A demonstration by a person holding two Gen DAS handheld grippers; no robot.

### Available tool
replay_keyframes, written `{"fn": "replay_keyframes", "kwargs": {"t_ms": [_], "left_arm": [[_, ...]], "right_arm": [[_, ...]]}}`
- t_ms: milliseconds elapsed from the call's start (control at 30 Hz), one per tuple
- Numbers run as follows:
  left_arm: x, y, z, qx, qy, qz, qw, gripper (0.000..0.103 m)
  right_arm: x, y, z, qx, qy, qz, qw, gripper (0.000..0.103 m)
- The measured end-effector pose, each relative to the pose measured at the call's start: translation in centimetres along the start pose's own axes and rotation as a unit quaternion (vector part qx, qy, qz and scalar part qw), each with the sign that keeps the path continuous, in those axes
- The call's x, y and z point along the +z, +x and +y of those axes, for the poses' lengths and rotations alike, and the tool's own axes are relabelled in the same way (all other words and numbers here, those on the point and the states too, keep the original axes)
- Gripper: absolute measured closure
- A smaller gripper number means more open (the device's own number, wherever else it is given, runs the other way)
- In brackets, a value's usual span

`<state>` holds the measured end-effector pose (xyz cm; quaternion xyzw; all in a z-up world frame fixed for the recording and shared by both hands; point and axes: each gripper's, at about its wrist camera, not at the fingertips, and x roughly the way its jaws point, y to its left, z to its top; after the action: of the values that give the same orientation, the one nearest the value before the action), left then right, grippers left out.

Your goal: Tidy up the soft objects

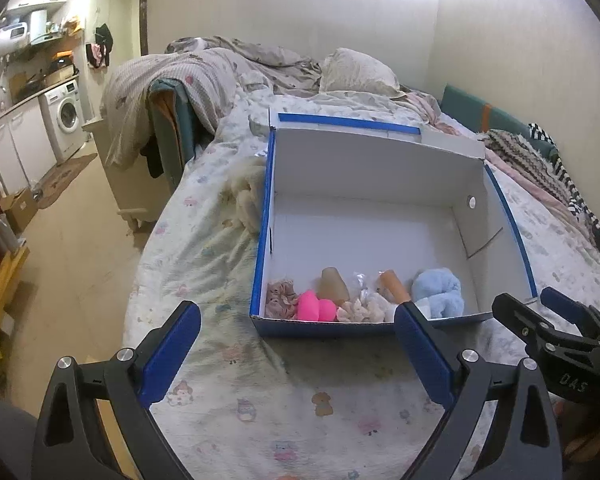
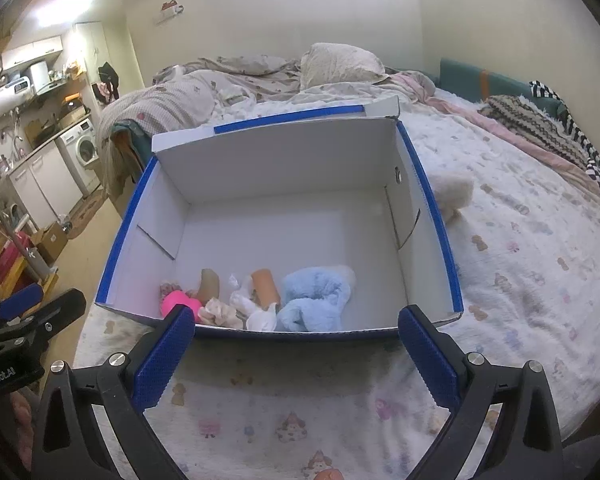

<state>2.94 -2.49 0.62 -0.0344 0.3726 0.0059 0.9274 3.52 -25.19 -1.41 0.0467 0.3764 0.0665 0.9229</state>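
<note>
An open blue-and-white cardboard box [image 1: 380,184] [image 2: 284,168] stands on the bed. Along its near wall lie a pink sponge [image 1: 316,307] [image 2: 176,302], a beige sponge [image 1: 332,286], scrunchies [image 1: 280,298], an orange tube [image 1: 394,285] [image 2: 265,286] and a light blue fluffy cloth [image 1: 438,290] [image 2: 314,300]. A cream plush [image 1: 246,196] [image 2: 452,192] lies outside, against the box's side wall. My left gripper [image 1: 298,354] is open and empty, in front of the box. My right gripper [image 2: 296,356] is open and empty, also just before the near wall.
The bed sheet [image 2: 520,260] spreads to the right. Rumpled blankets and a pillow [image 1: 356,72] lie behind the box. Striped clothes [image 1: 540,160] lie at the far right. The floor and a washing machine [image 1: 66,118] are to the left.
</note>
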Motion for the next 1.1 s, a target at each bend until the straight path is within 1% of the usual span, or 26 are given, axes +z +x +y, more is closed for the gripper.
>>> {"fn": "replay_keyframes", "kwargs": {"t_ms": [467,1100], "left_arm": [[0.13,0.14,0.57,-0.001,-0.015,0.003,0.9999,0.006],[0.08,0.11,0.62,-0.001,-0.011,0.003,0.9999,0.006]], "right_arm": [[0.01,0.03,-0.12,-0.003,0.001,-0.001,1.0,0.0],[0.14,-0.07,-0.43,-0.006,0.006,-0.004,1.0,0.0]]}}
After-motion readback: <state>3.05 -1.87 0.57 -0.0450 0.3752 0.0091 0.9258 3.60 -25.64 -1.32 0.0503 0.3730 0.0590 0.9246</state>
